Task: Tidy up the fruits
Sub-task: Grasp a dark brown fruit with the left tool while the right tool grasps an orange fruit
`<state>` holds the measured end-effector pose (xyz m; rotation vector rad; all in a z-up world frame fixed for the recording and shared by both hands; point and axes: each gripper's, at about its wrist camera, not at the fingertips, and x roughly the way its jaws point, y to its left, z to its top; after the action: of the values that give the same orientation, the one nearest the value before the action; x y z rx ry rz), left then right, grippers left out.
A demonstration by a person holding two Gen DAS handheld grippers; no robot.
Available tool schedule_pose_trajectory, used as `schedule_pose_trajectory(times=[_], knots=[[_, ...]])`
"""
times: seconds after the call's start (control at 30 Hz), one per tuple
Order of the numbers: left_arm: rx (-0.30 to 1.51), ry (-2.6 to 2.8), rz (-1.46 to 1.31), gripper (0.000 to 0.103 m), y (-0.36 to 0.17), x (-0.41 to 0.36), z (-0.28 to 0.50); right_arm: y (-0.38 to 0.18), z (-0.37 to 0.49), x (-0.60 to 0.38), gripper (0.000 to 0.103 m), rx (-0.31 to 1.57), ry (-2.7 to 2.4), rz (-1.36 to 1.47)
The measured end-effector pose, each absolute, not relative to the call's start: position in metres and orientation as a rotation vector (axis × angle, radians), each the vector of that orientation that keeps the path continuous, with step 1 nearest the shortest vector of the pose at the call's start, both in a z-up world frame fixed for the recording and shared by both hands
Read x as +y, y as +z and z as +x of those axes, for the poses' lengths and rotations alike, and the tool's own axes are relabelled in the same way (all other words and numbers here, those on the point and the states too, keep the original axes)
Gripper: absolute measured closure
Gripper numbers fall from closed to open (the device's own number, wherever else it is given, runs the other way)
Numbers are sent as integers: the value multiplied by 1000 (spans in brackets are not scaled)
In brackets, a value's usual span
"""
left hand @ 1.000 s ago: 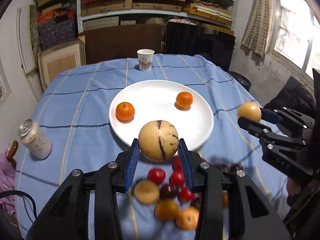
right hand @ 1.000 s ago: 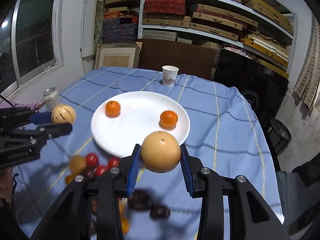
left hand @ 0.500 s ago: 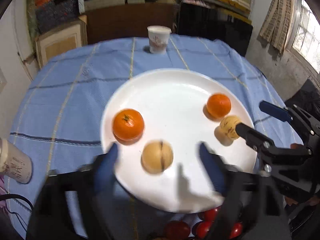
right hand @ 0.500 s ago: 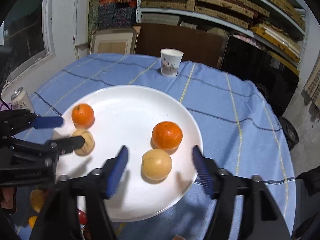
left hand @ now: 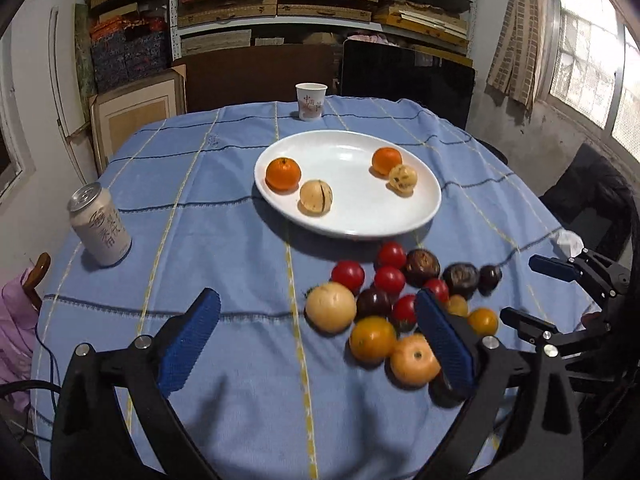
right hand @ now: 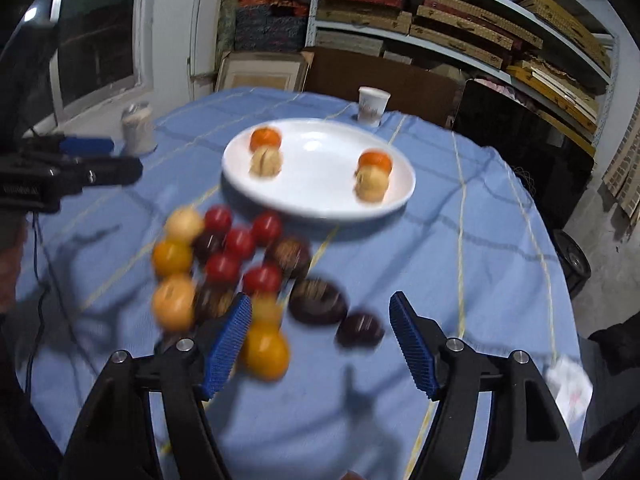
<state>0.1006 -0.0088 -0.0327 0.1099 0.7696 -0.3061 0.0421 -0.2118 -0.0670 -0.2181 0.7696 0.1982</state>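
Note:
A white plate (left hand: 352, 222) holds two oranges (left hand: 283, 174) and two pale round fruits (left hand: 316, 197), one beside each orange. The plate shows in the right wrist view (right hand: 320, 204) too. A heap of loose fruit (left hand: 394, 280) lies on the blue cloth in front of the plate: red tomatoes, dark fruits, orange ones and one pale fruit (left hand: 330, 307). My left gripper (left hand: 316, 340) is open and empty, hovering over the near side of the heap. My right gripper (right hand: 320, 340) is open and empty, above the heap's right edge (right hand: 316, 300).
A drink can (left hand: 100, 230) stands on the left of the table. A paper cup (left hand: 311, 101) stands behind the plate. Shelves with boxes and a dark panel fill the back. A crumpled white tissue (left hand: 568, 240) lies at the table's right edge.
Both grippers let go of their pale fruits on the plate, opened, and drew back toward me to hover over the loose heap.

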Motion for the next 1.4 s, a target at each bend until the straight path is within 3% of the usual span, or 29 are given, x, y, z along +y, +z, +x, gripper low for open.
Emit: schedule_pose_trajectory(times=[0.1,0.27,0.3,0.33,0.37,0.87,0.93,1.0,1.13,1.2,1.4], knots=[[787,-324,131,8,-46,-14,74,-82,38,-207,40,793,179,-197],[806,-313,134,8,-62,-18,57,-95,54,-199,42,835,189,-162],[811,-314,133,8,-64,-19,56,-95,56,-196,49,841,196,-164],[816,-311,131,8,-66,-20,57,-98,59,-194,64,860,215,-157],[822,-307,129,8,-68,-21,59,-98,59,-193,66,865,224,-150],[880,-482,220,8,-95,-93,43,-94,14,-240,66,754,104,-56],[899,-501,236,17,-103,-103,42,-94,14,-242,66,751,108,-49],[922,-506,242,34,-110,-109,44,-94,15,-244,66,750,114,-41],[929,-512,229,47,-113,-112,48,-94,16,-247,66,751,131,-20],[930,-505,230,62,-114,-113,50,-95,15,-248,66,752,135,-10],[925,-502,222,63,-112,-111,49,-95,14,-250,66,744,139,-2]])
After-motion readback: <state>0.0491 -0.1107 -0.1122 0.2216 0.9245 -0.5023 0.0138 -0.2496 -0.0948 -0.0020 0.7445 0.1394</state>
